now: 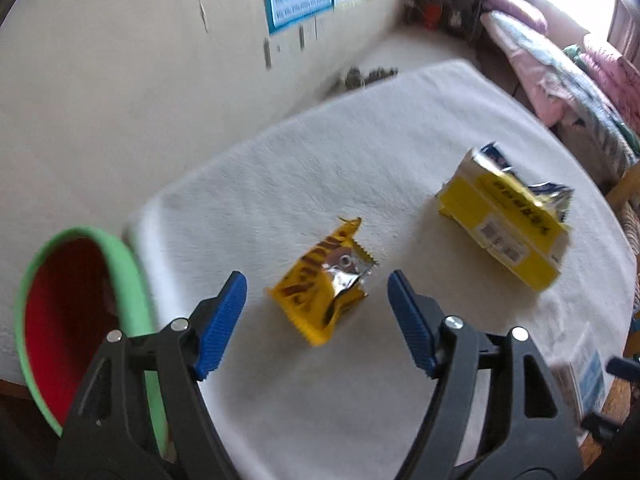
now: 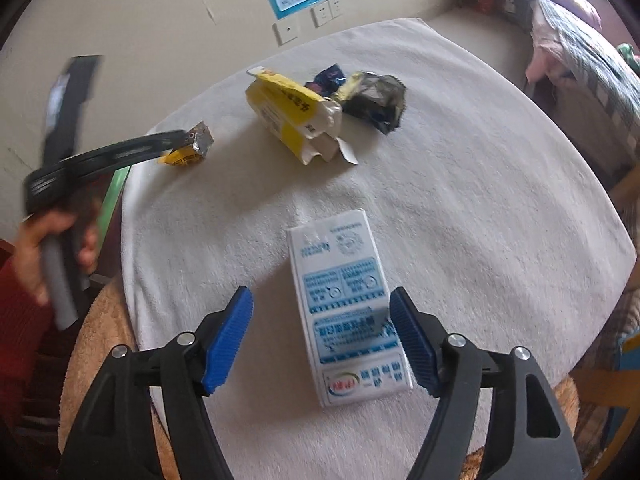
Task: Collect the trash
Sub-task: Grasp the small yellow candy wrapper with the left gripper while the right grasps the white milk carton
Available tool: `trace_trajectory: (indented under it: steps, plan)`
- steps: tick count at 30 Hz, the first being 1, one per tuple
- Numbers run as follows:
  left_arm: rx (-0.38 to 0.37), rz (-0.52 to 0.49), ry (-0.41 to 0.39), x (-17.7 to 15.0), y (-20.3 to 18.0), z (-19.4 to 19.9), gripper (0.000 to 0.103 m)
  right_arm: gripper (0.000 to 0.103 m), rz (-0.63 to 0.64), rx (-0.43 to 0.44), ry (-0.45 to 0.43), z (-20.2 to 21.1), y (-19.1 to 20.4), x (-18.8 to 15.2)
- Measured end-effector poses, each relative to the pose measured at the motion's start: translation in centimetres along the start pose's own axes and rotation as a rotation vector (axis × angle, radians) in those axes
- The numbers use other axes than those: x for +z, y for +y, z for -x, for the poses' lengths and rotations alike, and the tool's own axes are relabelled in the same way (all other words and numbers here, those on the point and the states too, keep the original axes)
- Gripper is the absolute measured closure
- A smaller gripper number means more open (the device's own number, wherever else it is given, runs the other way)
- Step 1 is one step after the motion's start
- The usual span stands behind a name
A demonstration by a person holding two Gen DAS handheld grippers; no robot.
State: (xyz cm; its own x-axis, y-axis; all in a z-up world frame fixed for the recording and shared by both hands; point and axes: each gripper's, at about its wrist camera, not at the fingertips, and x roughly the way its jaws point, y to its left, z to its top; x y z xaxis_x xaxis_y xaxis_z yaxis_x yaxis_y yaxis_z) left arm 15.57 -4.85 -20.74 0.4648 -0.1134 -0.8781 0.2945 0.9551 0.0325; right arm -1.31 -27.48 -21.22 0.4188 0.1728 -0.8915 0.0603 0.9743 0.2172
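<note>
A small yellow snack wrapper [image 1: 322, 286], torn open with silver foil showing, lies on a white cloth-covered tabletop [image 1: 328, 160]; its brown lettering is too blurred to read. The left tool [image 1: 318, 308] hangs over it with its blue pads spread wide and nothing between them. Farther back lies a crushed yellow carton [image 1: 506, 224] with a barcode label, beside a black crumpled wrapper [image 2: 376, 98] and a small dark blue wrapper [image 2: 328, 78]. A white milk carton [image 2: 346, 308] with blue print and a red-and-green logo, the writing unreadable, lies flat near the front edge. The right tool [image 2: 322, 340] is wide apart above it, gripping nothing. A bin [image 1: 86, 320], green-rimmed and red inside, stands at the tabletop's left edge. Posters hang on the wall [image 1: 120, 80] behind.
</note>
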Motion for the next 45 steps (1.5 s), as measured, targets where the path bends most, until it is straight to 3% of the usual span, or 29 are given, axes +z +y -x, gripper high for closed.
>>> trace_trajectory:
  steps: [3, 4, 10, 15, 25, 37, 40, 45]
  plan:
    - [0.035, -0.02, 0.074, 0.2, -0.8, -2.3, 0.057, 0.032, -0.009, 0.005, -0.012, 0.6, -0.6, -0.3]
    - [0.056, -0.032, 0.068, 0.2, -1.0, -2.4, 0.062, 0.032, -0.012, 0.006, -0.016, 0.8, -0.7, -0.4]
    - [0.024, -0.06, 0.028, -0.4, -1.7, -0.1, 0.086, 0.031, -0.028, 0.014, -0.014, 0.7, -1.2, -0.2]
    - [-0.026, -0.066, -0.011, -3.3, -2.7, 3.9, 0.087, 0.031, -0.02, 0.022, 0.001, 0.0, -1.0, -0.2]
    - [-0.059, 0.045, 0.019, -8.6, -2.1, 6.8, 0.086, 0.03, 0.018, -0.055, 0.044, -1.5, -0.4, -0.8]
    - [-0.043, 0.071, -0.038, -8.5, -1.1, 8.7, 0.086, 0.03, 0.007, -0.027, 0.107, -3.3, -0.4, -1.1]
    - [-0.042, 0.075, -0.041, -8.4, -1.1, 8.8, 0.086, 0.048, -0.01, 0.01, 0.107, -3.3, -0.6, -1.3]
    - [-0.036, 0.081, -0.067, -8.0, -0.8, 9.8, 0.086, 0.048, 0.002, 0.07, 0.057, -1.9, 0.2, -0.5]
